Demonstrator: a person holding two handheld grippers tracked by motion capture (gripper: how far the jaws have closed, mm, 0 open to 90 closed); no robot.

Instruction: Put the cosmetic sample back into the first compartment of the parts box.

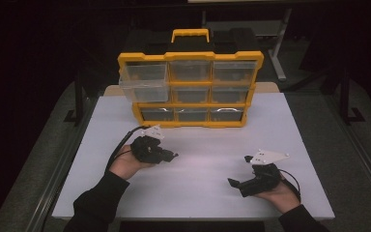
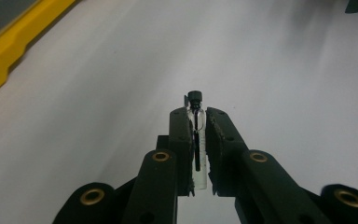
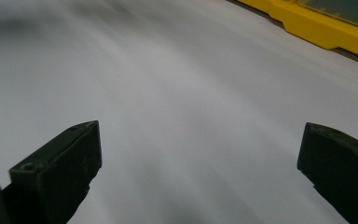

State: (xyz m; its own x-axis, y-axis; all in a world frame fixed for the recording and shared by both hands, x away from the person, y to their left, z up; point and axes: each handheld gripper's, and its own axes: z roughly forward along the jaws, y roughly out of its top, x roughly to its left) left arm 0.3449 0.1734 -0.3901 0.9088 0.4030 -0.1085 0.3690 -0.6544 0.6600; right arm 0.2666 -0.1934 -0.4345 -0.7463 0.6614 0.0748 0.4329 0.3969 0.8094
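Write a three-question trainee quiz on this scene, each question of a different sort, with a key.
1. True or false: the left gripper is shut on a vial.
2. Which drawer of the organizer is pulled out? A top left, B centre, C bottom right.
3. Fill in: the right gripper's jaws stand ____ over the table.

Key: 1 true; 2 A, the top-left drawer; 3 open.

Prob. lab/workshop: white worktable [image 1: 290, 125], yellow parts organizer w/ clear drawers [image 1: 191, 89], dark surrounds, desk frame behind.
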